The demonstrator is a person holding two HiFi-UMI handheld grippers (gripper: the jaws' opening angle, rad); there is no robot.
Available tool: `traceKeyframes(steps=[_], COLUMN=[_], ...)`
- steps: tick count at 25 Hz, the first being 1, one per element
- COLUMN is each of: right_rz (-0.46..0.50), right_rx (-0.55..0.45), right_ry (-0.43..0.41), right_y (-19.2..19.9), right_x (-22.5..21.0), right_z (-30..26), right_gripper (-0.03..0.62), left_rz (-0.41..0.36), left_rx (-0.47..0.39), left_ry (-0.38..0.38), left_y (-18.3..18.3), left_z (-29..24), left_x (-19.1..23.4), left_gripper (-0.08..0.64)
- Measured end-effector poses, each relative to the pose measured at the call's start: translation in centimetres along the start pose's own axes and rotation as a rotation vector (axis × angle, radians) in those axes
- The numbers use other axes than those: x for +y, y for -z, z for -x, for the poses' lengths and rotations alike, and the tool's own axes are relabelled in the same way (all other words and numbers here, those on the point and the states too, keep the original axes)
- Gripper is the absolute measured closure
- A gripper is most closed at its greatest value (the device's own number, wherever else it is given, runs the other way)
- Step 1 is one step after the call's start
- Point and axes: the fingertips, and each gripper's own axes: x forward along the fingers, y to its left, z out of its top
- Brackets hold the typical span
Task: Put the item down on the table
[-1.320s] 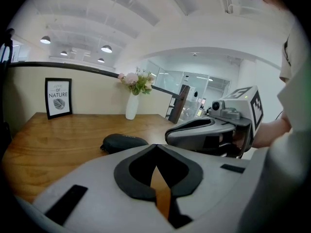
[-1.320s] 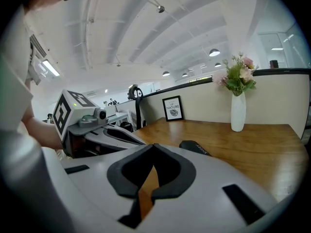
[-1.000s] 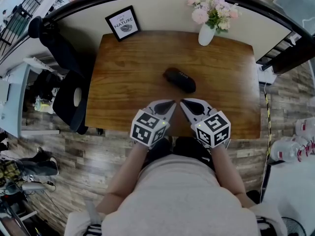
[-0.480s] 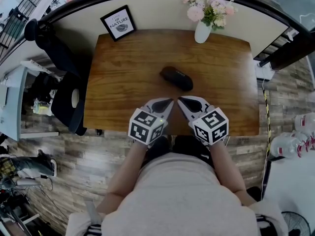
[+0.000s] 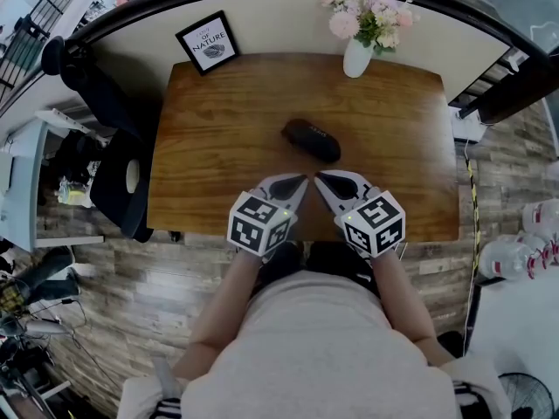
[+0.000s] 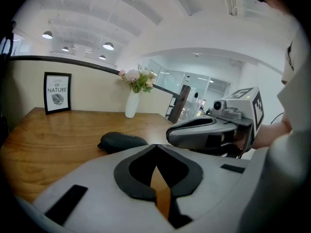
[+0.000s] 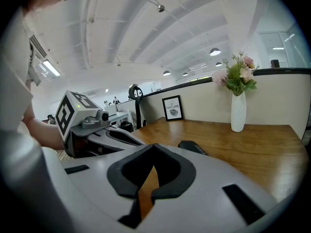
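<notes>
A black oblong case [image 5: 311,140] lies flat on the wooden table [image 5: 218,129], near its middle. It shows in the left gripper view as a dark case [image 6: 121,141] ahead, and as the case [image 7: 193,147] partly hidden behind the jaws in the right gripper view. My left gripper [image 5: 304,180] and right gripper [image 5: 317,178] hover side by side over the table's near edge, tips almost meeting, a short way in front of the case. Both are shut and hold nothing.
A white vase of pink flowers [image 5: 360,52] stands at the table's far edge, right of centre. A framed "Nature" print [image 5: 206,42] leans at the far left corner. A black chair [image 5: 122,173] stands at the table's left side.
The view has shifted slightly. The grippers and the case keep their places.
</notes>
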Motion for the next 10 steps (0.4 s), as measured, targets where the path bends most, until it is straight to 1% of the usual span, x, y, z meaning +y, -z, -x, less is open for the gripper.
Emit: traceKeyframes(steps=[10], right_rz=[0.009], right_rx=[0.001], right_ry=[0.001], right_y=[-0.08], right_x=[-0.12], right_z=[0.57], right_gripper=[0.583], left_rz=[0.004], left_rx=[-0.016], left_ry=[-0.003], left_y=[-0.44], left_z=[-0.01], left_x=[-0.40], left_gripper=[0.548])
